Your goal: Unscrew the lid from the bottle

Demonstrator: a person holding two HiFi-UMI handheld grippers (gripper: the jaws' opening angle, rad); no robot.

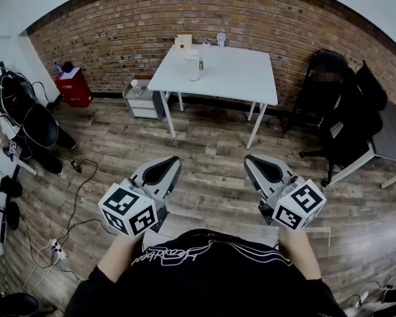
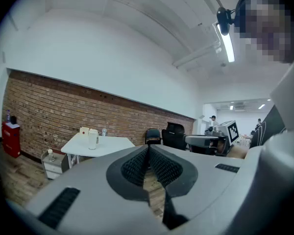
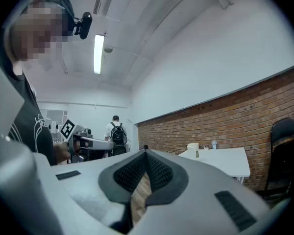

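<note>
The bottle [image 1: 194,65], translucent with a white lid, stands upright on a white table [image 1: 237,78] by the brick wall, far ahead of me. It also shows in the left gripper view as the bottle [image 2: 92,139] on the table [image 2: 110,145]. My left gripper [image 1: 175,159] and right gripper [image 1: 249,158] are held close to my body over the wooden floor, well short of the table. Both are shut with nothing between their jaws. The left gripper [image 2: 148,147] and right gripper [image 3: 146,153] each show pads pressed together. The table [image 3: 225,160] lies off to the right in the right gripper view.
A small box [image 1: 183,41] and other small items sit at the table's back edge. A low drawer unit [image 1: 144,102] and a red cabinet [image 1: 74,87] stand left of the table, black chairs [image 1: 333,91] to the right. Cables [image 1: 76,197] trail on the floor at left. A person with a backpack [image 3: 116,134] stands far off.
</note>
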